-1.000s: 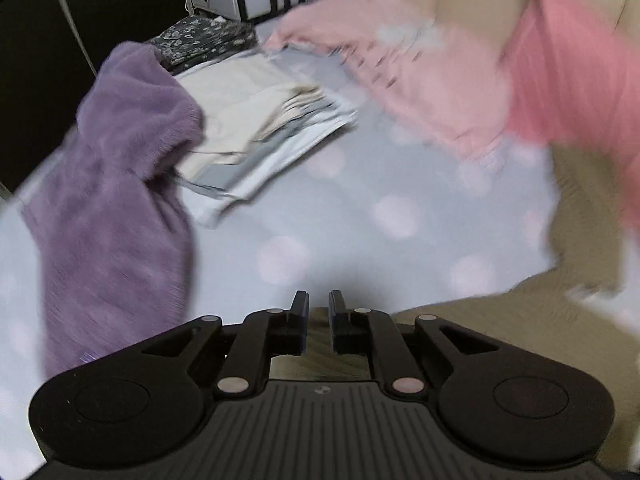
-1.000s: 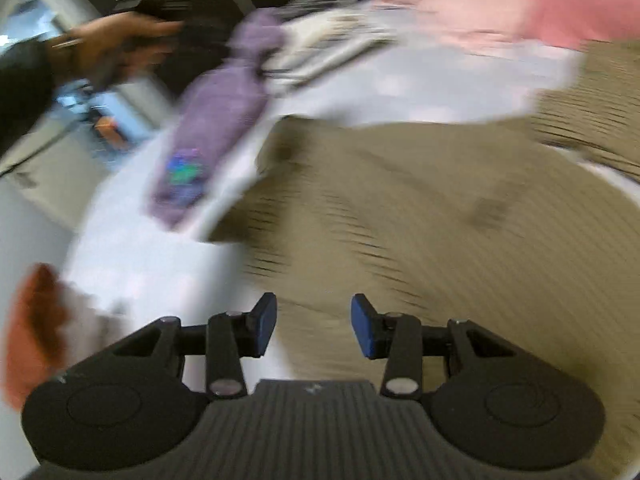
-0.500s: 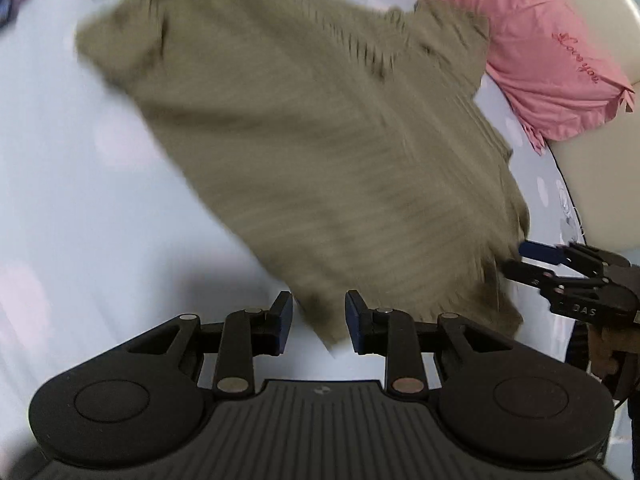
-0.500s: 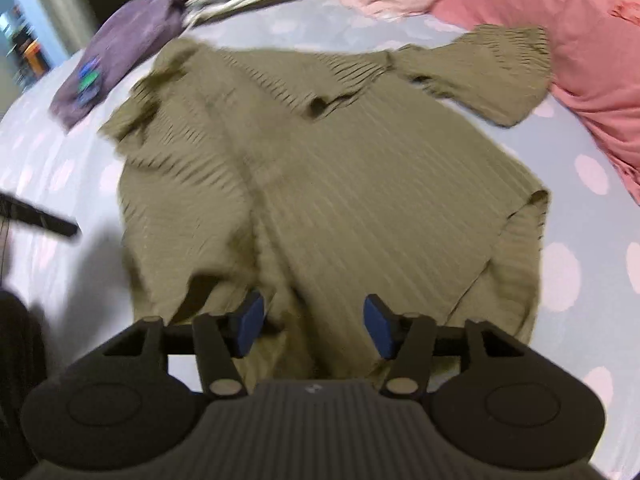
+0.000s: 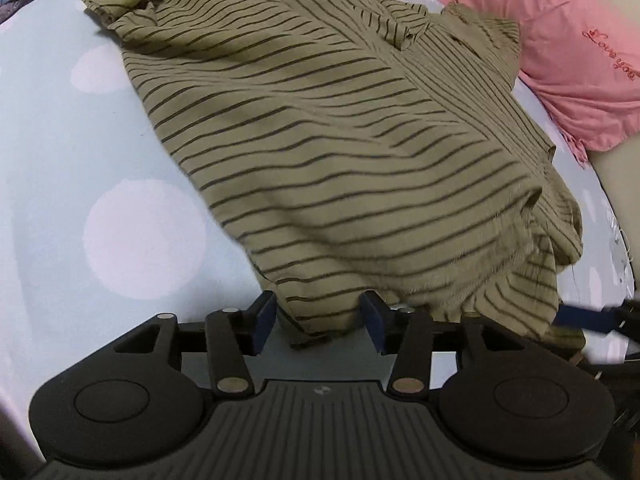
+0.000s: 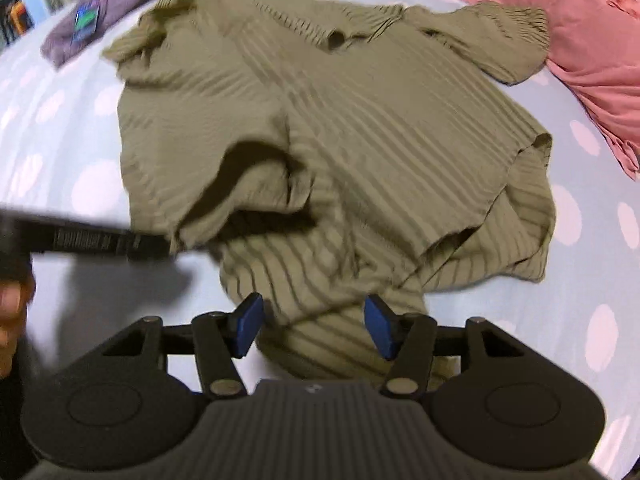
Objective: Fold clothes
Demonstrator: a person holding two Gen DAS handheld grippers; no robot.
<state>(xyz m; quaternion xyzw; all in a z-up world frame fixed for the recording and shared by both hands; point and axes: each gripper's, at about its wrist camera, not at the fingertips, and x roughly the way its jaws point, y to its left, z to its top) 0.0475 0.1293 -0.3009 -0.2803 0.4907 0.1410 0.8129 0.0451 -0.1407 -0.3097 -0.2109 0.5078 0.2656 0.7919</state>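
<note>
An olive shirt with thin dark stripes (image 5: pixel 340 140) lies spread on the pale blue dotted bed sheet (image 5: pixel 60 140), collar far, hem near. My left gripper (image 5: pixel 318 320) is down at the near left corner of the hem. A fold of the hem sits between its blue pads, which are closing and still stand apart. My right gripper (image 6: pixel 314 322) hangs open over the rumpled near hem of the olive shirt (image 6: pixel 360 120), with cloth below its jaws. Its blue fingertips (image 5: pixel 584 316) show at the right edge of the left wrist view.
A pink shirt with red lettering (image 5: pixel 580 60) lies along the far right, touching the olive shirt's sleeve. A purple fleece garment (image 6: pixel 108 4) lies at the far left. A hand (image 6: pixel 12 300) holds the left gripper's handle at the left edge.
The left gripper swung away from the purple garment and the folded stack, then dropped to the olive shirt's hem. The right gripper's jaws widened and it came lower over the hem.
</note>
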